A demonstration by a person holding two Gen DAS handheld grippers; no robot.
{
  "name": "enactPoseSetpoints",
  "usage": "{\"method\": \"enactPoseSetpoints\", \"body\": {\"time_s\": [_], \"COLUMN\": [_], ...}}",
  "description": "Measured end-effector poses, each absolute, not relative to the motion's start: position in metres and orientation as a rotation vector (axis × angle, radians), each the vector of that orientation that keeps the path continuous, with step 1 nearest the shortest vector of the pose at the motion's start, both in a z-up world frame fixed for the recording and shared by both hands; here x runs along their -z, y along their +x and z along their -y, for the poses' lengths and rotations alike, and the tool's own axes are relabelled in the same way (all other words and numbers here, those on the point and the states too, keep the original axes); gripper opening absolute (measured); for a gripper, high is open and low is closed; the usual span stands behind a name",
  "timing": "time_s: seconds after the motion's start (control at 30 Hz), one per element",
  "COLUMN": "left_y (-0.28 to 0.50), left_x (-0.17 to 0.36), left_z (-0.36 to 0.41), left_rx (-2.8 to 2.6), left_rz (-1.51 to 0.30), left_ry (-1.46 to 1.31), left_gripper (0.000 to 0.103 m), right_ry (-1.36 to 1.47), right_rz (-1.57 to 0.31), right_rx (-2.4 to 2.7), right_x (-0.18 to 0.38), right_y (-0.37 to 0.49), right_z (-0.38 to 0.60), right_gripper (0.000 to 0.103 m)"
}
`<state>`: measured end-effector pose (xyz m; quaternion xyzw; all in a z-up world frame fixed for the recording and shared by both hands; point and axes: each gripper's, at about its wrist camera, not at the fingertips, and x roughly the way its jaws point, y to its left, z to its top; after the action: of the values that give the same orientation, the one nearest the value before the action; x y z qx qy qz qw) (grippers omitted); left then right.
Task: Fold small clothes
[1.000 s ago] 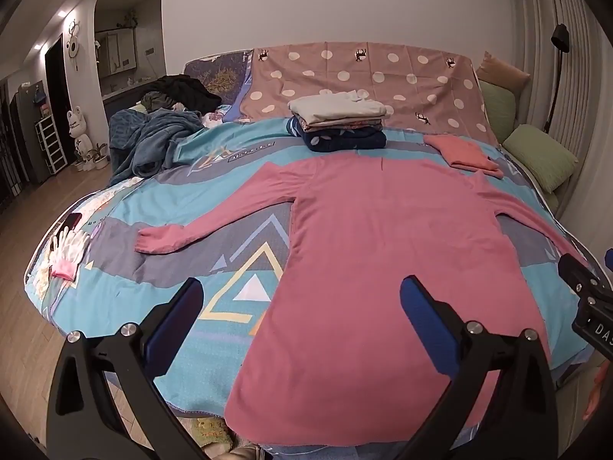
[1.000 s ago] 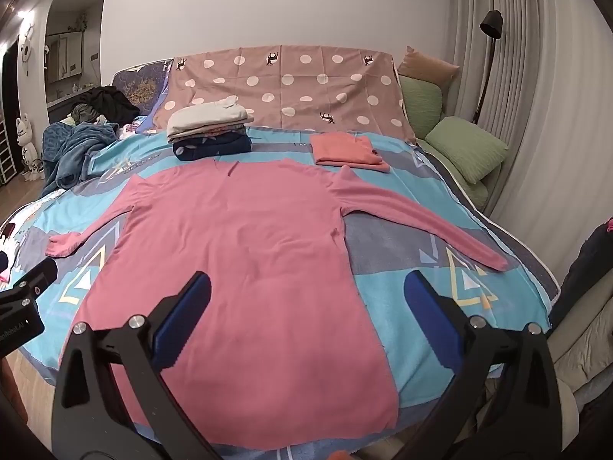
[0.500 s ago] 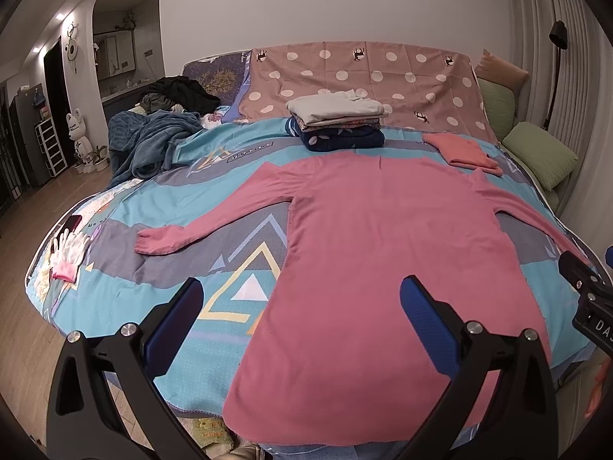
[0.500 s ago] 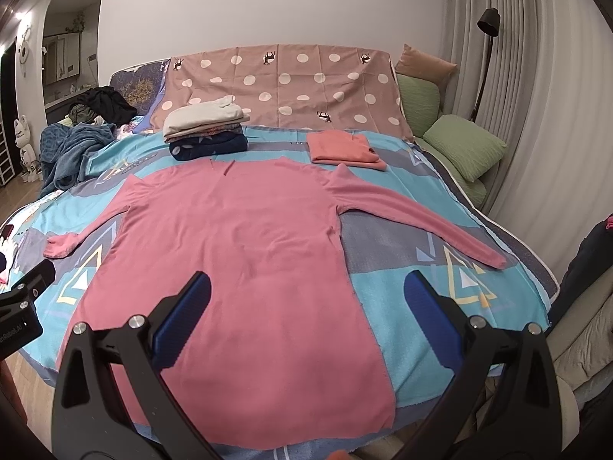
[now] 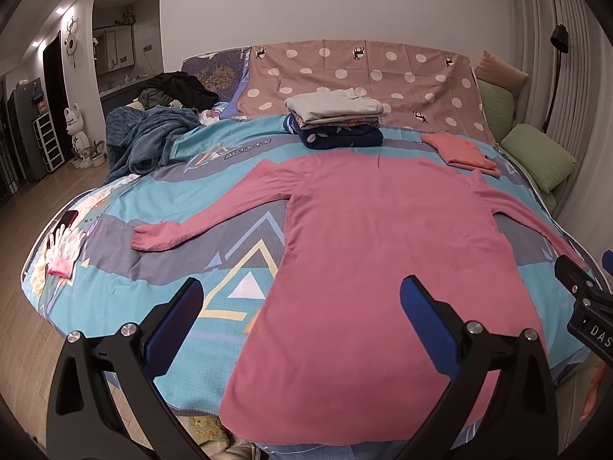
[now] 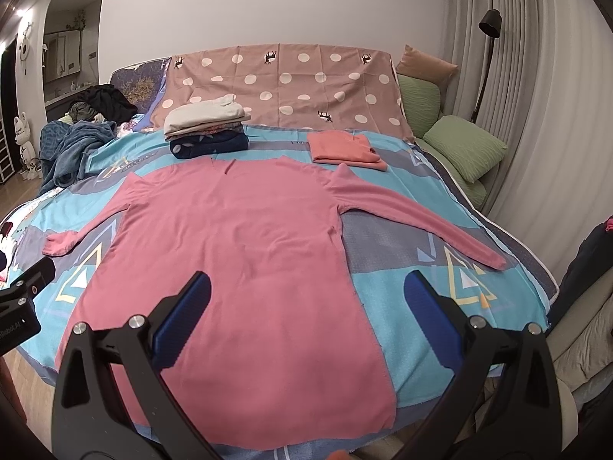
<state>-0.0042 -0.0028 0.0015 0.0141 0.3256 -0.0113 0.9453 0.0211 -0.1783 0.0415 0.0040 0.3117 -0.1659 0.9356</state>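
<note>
A long pink long-sleeved garment [image 5: 383, 253] lies flat on the bed, sleeves spread to both sides; it also shows in the right wrist view [image 6: 237, 260]. My left gripper [image 5: 300, 295] is open and empty, held above the garment's lower left part near the hem. My right gripper [image 6: 306, 287] is open and empty above the lower right part. A stack of folded clothes [image 5: 335, 122] and a folded salmon top [image 5: 461, 149] sit at the far end, also seen in the right wrist view as the stack [image 6: 207, 130] and the top [image 6: 345, 147].
The bed has a turquoise patterned cover [image 5: 184, 199]. A blue blanket and dark clothes [image 5: 153, 134] are heaped at the far left. White and pink gloves [image 5: 63, 249] lie at the left edge. Green pillows [image 6: 463, 145] and a floor lamp [image 6: 486, 57] stand at the right.
Both grippers have drifted slightly, so the bed sits a little lower and closer in view. The garment has not moved and both grippers stay open.
</note>
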Motion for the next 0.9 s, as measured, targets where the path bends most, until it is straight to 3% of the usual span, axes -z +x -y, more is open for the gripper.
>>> {"method": "enactPoseSetpoints", "body": {"time_s": [0.9], "left_y": [0.03], "left_x": [-0.001], "left_z": [0.056], "left_rx": [0.034], "left_rz": [-0.672], "left_ry": [0.152], "left_gripper": [0.102], "right_ry": [0.036], "right_rz": [-0.676], "right_rx": [0.469], "right_x": [-0.03], "right_y": [0.044], "right_z": [0.237], "right_gripper": [0.101]}}
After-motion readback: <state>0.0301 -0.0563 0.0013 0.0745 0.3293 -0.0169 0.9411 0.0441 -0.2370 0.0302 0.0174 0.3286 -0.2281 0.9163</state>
